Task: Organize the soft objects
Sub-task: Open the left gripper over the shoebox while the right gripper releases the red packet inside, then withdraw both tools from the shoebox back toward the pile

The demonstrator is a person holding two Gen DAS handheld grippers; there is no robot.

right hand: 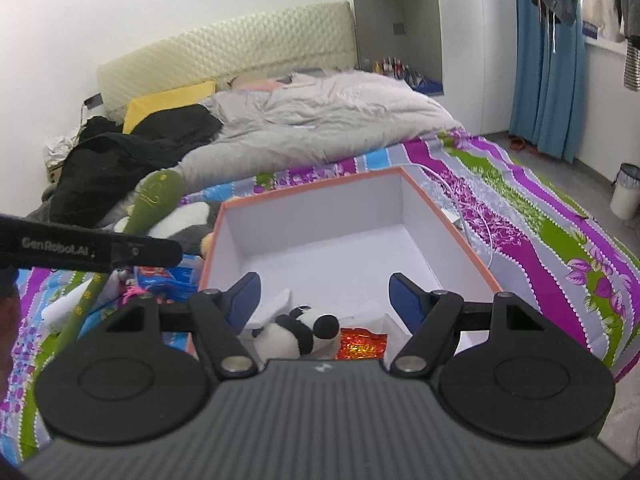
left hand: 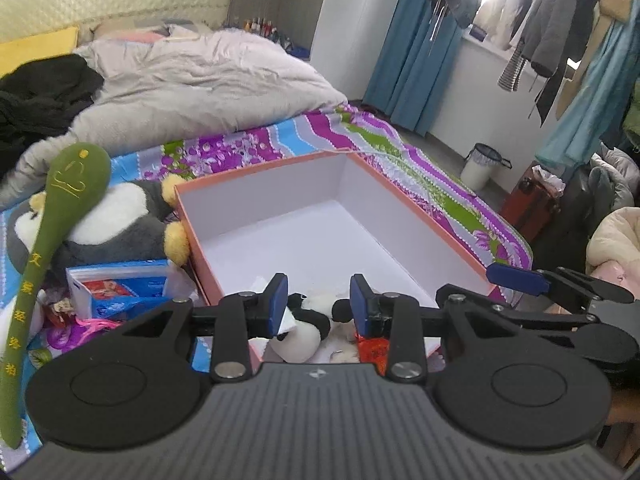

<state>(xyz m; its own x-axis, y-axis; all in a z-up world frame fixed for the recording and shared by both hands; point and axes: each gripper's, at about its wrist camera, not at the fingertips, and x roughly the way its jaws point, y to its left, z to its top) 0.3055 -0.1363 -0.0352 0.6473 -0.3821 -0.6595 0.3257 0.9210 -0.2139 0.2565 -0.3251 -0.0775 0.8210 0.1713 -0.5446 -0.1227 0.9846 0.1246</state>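
An orange box with a white inside lies open on the striped bedsheet. In its near corner lies a small panda plush beside a red-gold foil piece. My left gripper hangs above the panda, open, its blue pads clear of it. My right gripper is open wider over the same corner, with nothing between its pads. Left of the box lie a grey-white penguin plush and a long green plush stick.
A blue packet and small clutter lie by the box's near left corner. A grey duvet and black clothes cover the far bed. A white cable runs right of the box. A white bin stands on the floor.
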